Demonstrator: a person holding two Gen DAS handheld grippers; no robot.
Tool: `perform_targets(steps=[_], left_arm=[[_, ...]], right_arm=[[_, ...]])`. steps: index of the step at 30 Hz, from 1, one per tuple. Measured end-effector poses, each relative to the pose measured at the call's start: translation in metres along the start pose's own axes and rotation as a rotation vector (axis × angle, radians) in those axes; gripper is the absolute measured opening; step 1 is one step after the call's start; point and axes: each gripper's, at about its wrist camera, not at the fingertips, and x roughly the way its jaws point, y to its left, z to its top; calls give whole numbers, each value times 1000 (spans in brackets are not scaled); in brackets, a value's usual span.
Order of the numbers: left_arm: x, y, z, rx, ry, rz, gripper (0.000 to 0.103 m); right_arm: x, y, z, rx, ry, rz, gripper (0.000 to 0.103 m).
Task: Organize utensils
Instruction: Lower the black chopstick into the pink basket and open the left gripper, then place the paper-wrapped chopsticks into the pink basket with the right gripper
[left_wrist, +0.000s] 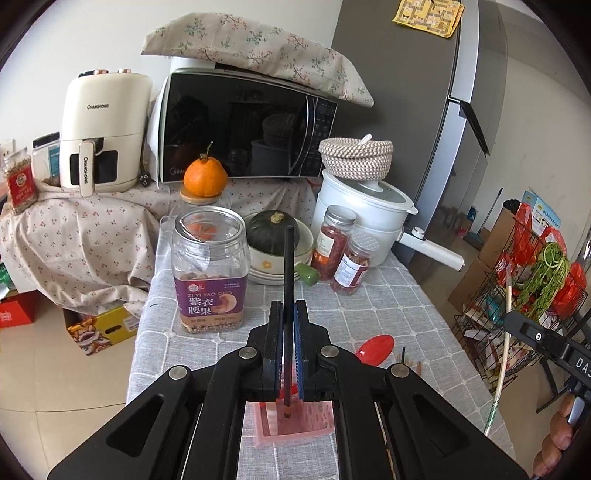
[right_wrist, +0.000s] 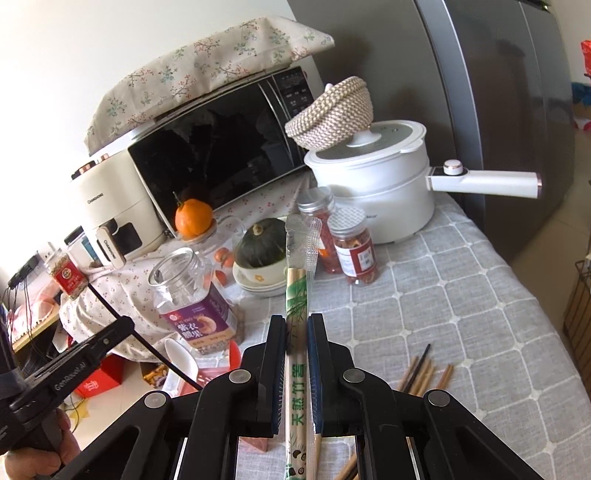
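Chopstick (left_wrist: 288, 280) clamped upright between left tongs (left_wrist: 288, 314)

A lived-in home kitchen. Ahead of the gripper stand a microwave (left_wrist: 243, 125) under a flowered cloth (left_wrist: 258, 48), an air fryer (left_wrist: 103, 129) and a white electric pot (left_wrist: 365, 210); a tall fridge (left_wrist: 417, 92) rises to the right, food jars (left_wrist: 208, 269) close ahead.

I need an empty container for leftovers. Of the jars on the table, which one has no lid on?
The big clear jar with the purple label, at front left: its mouth is open. The two small red-filled jars keep their silver caps.
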Motion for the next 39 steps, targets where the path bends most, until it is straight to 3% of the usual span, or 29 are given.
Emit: perform_targets(steps=[5,10,11,14,15,20,23,28,33,39], left_arm=[[8,0,-1,-6,-31,-24,6],[9,-2,1,-23,-3,-17,11],[7,-1,2,-26,-2,-19,17],[-1,4,1,-32,-13,-6,54],[-5,5,0,-29,-24,4,58],[-20,17,-3,-22,0,28,60],[-32,24,-6,-19,22,60,66],[-37,41,-21,-24,120,144,72],[-32,60,-37,-53,212,136,73],[-28,71,-43,-53,249,154,73]], right_arm=[[3,6,-2,-6,-14,9,9],[6,14,-3,3,-31,21,10],[7,17,-3,4,-35,23,10],[13,25,-3,10,-42,27,10],[15,28,-3,13,-44,28,10],[29,43,-2,44,-86,29,10],[38,53,0,53,-127,18,10],[52,68,3,77,-206,-3,10],[65,83,3,72,-301,-73,10],[84,92,-3,54,-356,-167,10]])
